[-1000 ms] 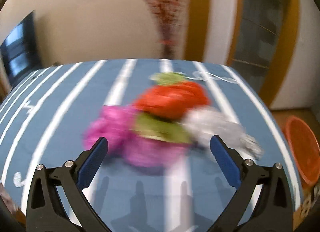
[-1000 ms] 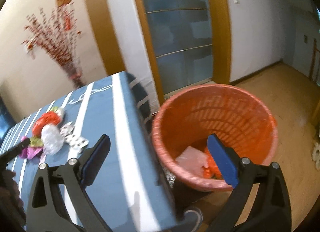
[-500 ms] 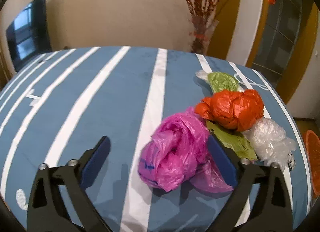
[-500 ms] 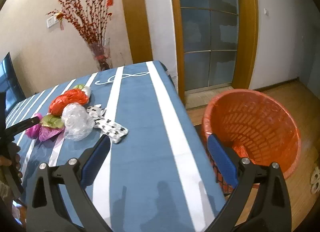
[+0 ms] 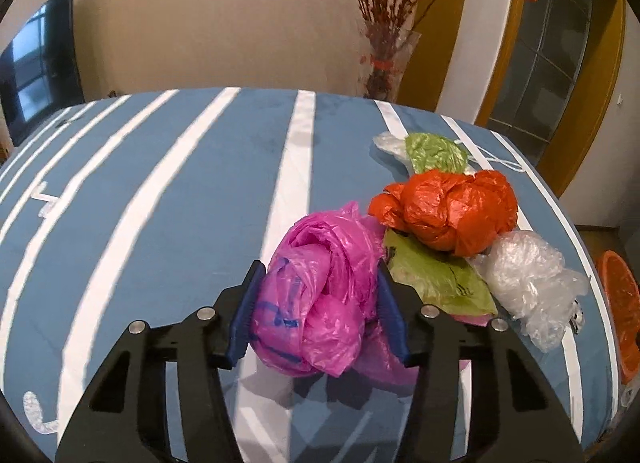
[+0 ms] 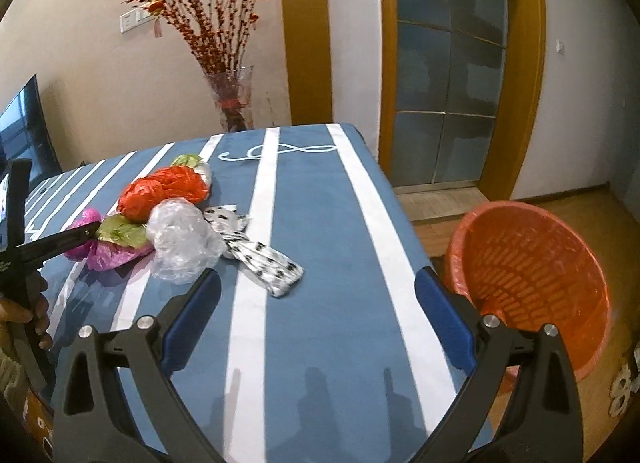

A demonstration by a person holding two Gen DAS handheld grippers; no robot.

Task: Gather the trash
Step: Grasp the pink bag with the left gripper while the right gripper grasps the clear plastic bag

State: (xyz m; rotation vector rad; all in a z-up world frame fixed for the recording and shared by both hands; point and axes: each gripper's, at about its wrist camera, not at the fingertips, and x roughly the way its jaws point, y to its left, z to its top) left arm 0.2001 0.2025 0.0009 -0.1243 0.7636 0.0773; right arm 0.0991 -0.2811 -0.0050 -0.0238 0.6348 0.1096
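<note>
A crumpled pink plastic bag [image 5: 320, 295] lies on the blue striped table [image 5: 180, 183]. My left gripper [image 5: 319, 267] is closing on it, and both blue pads touch its sides. Behind it lie a green bag [image 5: 436, 275], an orange bag [image 5: 448, 211] and a clear bag [image 5: 528, 283]. My right gripper [image 6: 318, 279] hangs open over the table's near right part with nothing between its fingers. The orange trash basket [image 6: 532, 263] stands on the floor to the right of the table.
A black-and-white dotted wrapper [image 6: 256, 255] lies beside the clear bag [image 6: 184, 239]. A second green bag [image 5: 434, 153] rests farther back. A glass vase of red branches [image 6: 232, 99] stands behind the table, with a TV [image 5: 36, 79] at the left wall. A hand [image 6: 24, 315] holds the left tool.
The left jaws have come in from wide open onto the pink bag. The right gripper's view has swung from the basket over to the table, with its jaws still open.
</note>
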